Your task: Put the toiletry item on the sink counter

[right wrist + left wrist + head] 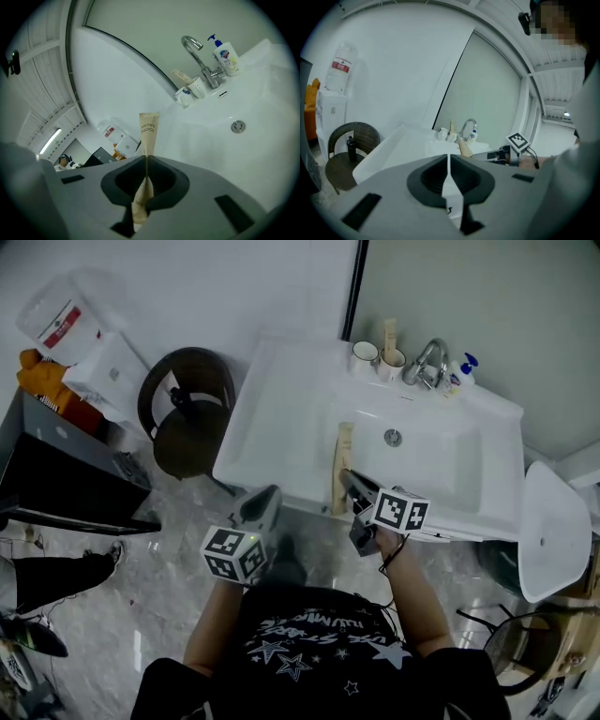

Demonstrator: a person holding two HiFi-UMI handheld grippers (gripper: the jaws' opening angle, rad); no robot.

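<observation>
The packet, a flat brown sleeve printed for a toothbrush, is pinched near its lower end by the right claw, whose jaws press together on it; it points away from the person, over the front of the white bench, about where the flat part meets the basin; whether its tip touches the surface I cannot tell; the left claw hangs beside the front edge, jaws pressed together on nothing; to finish well, I judge, swing the packet left onto the flat part, clear of the basin's slope, lay it down flat, then release; the cups and tap stand well behind.
</observation>
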